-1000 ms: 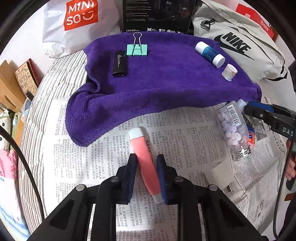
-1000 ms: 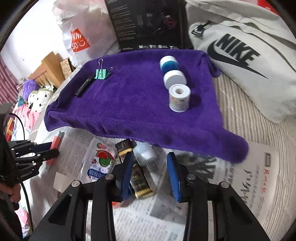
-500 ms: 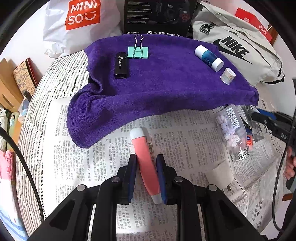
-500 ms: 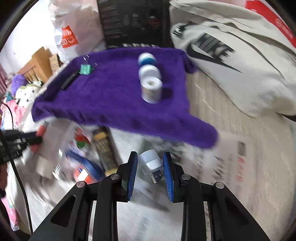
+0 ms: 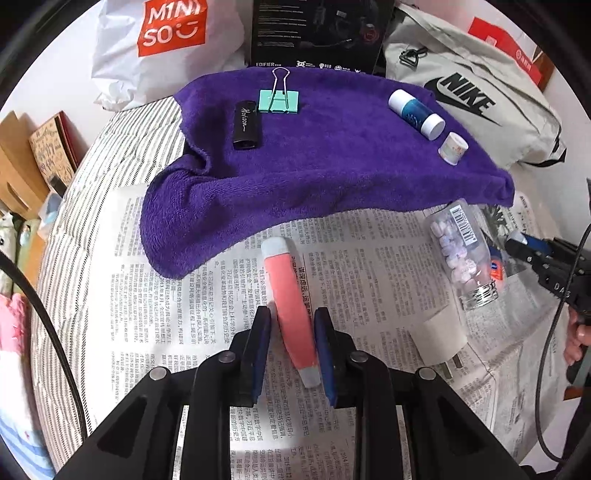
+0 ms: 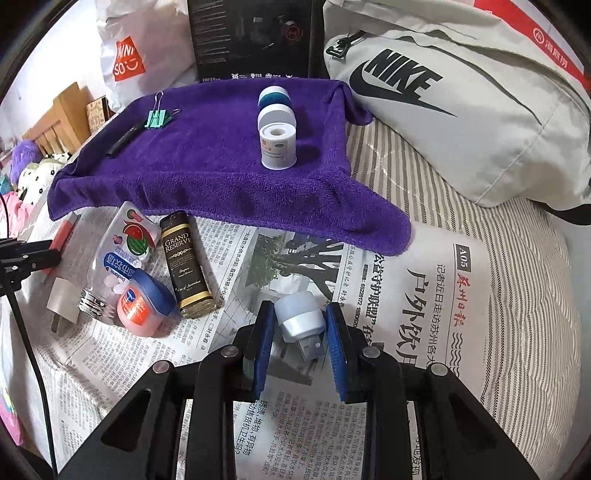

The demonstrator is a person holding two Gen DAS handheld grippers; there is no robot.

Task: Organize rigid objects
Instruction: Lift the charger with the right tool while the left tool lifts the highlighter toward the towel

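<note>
both wrist cameras sit low and close over the newspaper (image 5: 369, 258), facing the purple towel (image 5: 314, 155) from left and right; each sees the towel and the grey nike bag (image 6: 461, 110).

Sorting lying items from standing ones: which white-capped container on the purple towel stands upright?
The small white tape roll, standing on end nearer the towel's front edge; the blue-banded bottle lies sideways.

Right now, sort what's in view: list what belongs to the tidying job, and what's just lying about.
Job: pink tube in left claw; USB light in right claw; purple towel; binder clip; candy bottle; Grand Reserve bottle.

Lying about: Nike bag; Miniso bag; Edifier box.
</note>
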